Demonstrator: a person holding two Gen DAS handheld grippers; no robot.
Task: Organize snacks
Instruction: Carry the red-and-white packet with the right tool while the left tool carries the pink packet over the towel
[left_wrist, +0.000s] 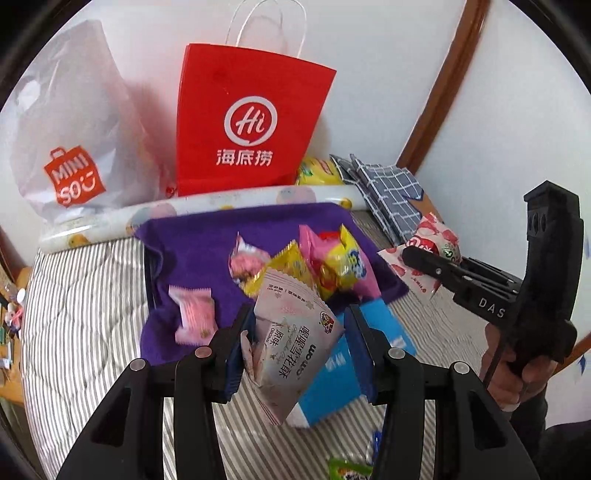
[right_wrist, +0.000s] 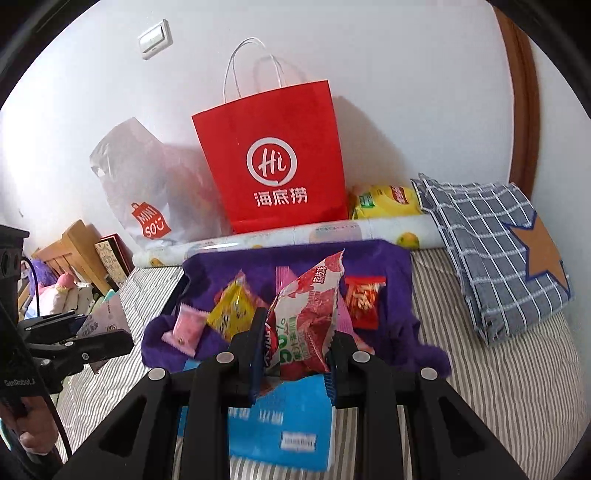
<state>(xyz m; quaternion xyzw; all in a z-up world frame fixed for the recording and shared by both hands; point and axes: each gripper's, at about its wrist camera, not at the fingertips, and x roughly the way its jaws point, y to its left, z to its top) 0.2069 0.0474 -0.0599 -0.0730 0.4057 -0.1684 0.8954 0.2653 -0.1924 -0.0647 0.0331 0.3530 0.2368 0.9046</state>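
My left gripper (left_wrist: 301, 332) is shut on a pale pink snack packet (left_wrist: 291, 343), held above the striped bed. In the right wrist view my right gripper (right_wrist: 295, 339) is shut on a red-and-white strawberry snack packet (right_wrist: 314, 314); the same gripper (left_wrist: 417, 258) and strawberry packet (left_wrist: 436, 243) show at the right of the left wrist view. Ahead lies a purple cloth (left_wrist: 192, 254) (right_wrist: 388, 266) with several small snacks on it: a pink candy (left_wrist: 194, 314), a yellow packet (right_wrist: 231, 314), a red packet (right_wrist: 364, 301). A red paper bag (left_wrist: 247, 122) (right_wrist: 277, 166) stands behind against the wall.
A white MINISO plastic bag (left_wrist: 70, 147) (right_wrist: 144, 192) leans left of the red bag. A rolled printed mat (right_wrist: 295, 234) lies behind the cloth, a yellow chip bag (right_wrist: 388, 201) beside it. Folded blue checked cloth (right_wrist: 495, 258) sits at right. A blue box (right_wrist: 280, 417) lies on the bed below the grippers.
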